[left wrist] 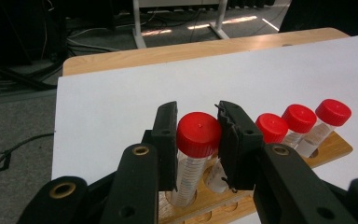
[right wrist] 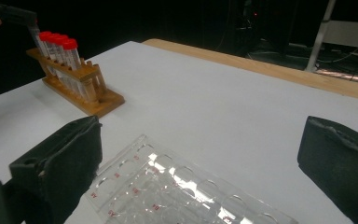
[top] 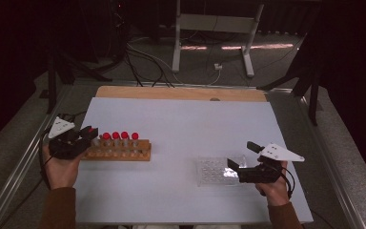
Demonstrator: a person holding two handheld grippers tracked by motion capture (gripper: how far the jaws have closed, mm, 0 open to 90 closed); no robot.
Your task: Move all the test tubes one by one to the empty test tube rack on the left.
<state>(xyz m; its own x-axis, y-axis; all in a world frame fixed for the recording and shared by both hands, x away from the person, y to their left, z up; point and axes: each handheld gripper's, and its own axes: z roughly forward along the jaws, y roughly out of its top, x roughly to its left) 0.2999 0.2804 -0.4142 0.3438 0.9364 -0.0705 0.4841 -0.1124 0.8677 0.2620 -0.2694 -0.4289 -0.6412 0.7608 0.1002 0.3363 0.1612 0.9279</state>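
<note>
Now the left gripper (left wrist: 198, 135) has its jaws pinching the end tube (left wrist: 196, 144) by its red cap, tube seated in the rack (top: 119, 151). Best lift straight up, no tilt. Right gripper (top: 236, 167), jaws spread, hovers by the well plate (right wrist: 177, 191).

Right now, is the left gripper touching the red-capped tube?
Touching. The left gripper view shows the left gripper with both jaws pressed against the red cap of the tube.
</note>
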